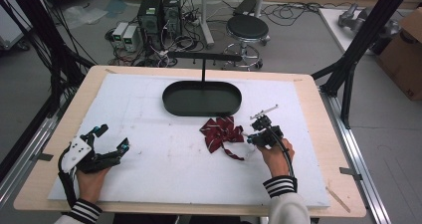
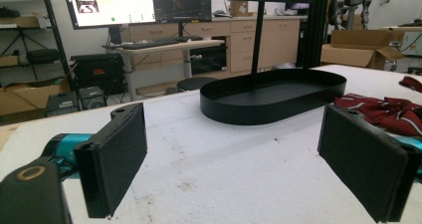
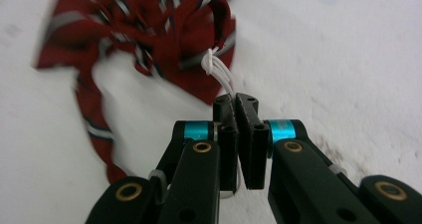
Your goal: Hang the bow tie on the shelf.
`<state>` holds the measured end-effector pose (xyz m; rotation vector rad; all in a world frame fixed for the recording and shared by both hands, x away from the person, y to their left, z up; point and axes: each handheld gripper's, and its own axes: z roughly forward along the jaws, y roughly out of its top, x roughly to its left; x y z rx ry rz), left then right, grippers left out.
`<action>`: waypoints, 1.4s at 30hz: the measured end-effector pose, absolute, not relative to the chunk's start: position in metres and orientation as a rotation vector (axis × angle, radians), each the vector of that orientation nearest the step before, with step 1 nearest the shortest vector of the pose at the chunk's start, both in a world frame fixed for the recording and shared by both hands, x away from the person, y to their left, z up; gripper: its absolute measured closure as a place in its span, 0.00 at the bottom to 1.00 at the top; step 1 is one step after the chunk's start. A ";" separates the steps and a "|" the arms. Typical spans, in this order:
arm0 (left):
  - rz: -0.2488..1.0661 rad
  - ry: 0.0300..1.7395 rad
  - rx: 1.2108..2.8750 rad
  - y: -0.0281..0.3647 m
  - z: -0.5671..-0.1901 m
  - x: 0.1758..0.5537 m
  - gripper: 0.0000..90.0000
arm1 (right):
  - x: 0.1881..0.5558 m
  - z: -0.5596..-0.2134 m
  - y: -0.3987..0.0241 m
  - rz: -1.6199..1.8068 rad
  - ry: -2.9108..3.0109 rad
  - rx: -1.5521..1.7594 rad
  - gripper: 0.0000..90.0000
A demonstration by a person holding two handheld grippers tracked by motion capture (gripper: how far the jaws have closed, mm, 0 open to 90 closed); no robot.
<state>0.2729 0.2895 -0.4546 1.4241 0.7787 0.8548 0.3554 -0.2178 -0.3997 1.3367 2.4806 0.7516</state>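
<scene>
Closest to the lens in the right gripper view, the right gripper (image 3: 242, 115) has its two black jaws pressed together on a white elastic loop (image 3: 217, 68) that comes off the dark red striped bow tie (image 3: 149, 40); the loop runs straight up and away from the jaw tips to the fabric, so the bow tie lies directly ahead of that gripper, touching it only through the cord; in the high view the same gripper (image 1: 257, 137) sits just to the right of the bow tie (image 1: 221, 133), whose long axis slants from upper left to lower right, with a tail trailing toward the person's right hand (image 1: 276, 157); the right hand is plainly the nearer one; the left gripper (image 1: 108, 143) rests well apart at the left side of the white foam mat (image 1: 149, 184), its jaws spread wide with nothing between them, as the left gripper view confirms with one pad (image 2: 117, 159) on each side of bare mat; just beyond the bow tie stands a black oval tray (image 1: 201, 98) with a thin post rising from it to a horizontal bar (image 1: 204, 56); if the bow tie is meant for that bar, I judge the lift would go forward and slightly left, and the tray's near wall and post are the things likeliest to catch the dangling fabric; nothing else lies on the mat between gripper and stand.
</scene>
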 end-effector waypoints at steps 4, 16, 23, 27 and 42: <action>0.857 0.776 1.427 0.290 -0.455 0.273 0.14 | 0.352 -0.391 -0.218 0.835 2.416 1.288 0.97; 0.854 0.776 1.423 0.289 -0.455 0.273 0.14 | 0.343 -0.364 -0.217 1.143 2.151 1.121 0.98; 0.852 0.777 1.424 0.289 -0.455 0.273 0.14 | 0.340 -0.353 -0.209 1.209 2.037 1.051 0.98; 0.852 0.777 1.424 0.289 -0.455 0.273 0.14 | 0.343 -0.343 -0.201 1.260 1.987 1.025 0.98; 0.849 0.776 1.423 0.290 -0.455 0.273 0.14 | 0.363 -0.309 -0.178 1.383 1.881 0.985 0.98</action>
